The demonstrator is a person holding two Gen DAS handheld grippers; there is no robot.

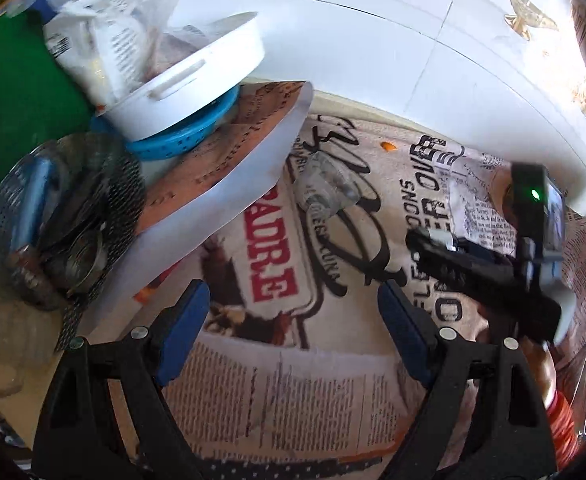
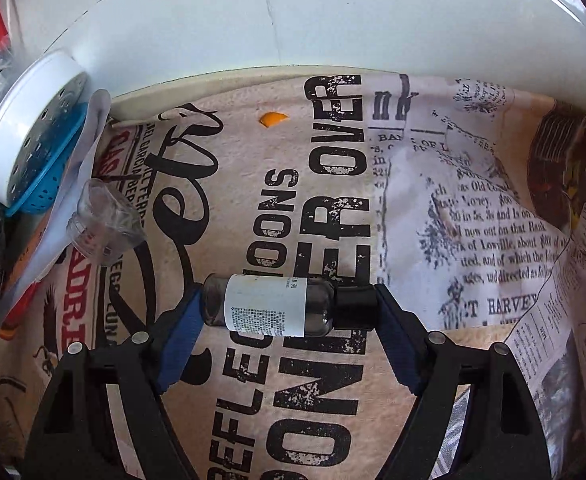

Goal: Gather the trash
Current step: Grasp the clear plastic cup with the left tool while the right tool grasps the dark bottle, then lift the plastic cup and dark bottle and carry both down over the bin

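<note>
1. Right wrist view: right gripper (image 2: 287, 312), black frame with blue pads, is clamped end to end on a small dark glass bottle with white label and black cap (image 2: 269, 305), lying crosswise; the label's print is too small to read.
2. Beneath it, a beige newspaper-print tablecloth (image 2: 333, 208) reads "OVER", "BANK OF", "HARVEY".
3. Clear crumpled plastic cup (image 2: 103, 222) lies on its side, left of the bottle and apart from it.
4. Small orange scrap (image 2: 272, 119) lies near the cloth's far edge.
5. White perforated plastic lid on a blue plastic strainer (image 2: 33, 136) stands far left.
6. Left wrist view: left gripper (image 1: 293, 312) has its fingers wide with nothing between them, over red lettering "ADRE" (image 1: 271, 258).
7. Perforated metal basket (image 1: 57, 216) sits at left.
</note>
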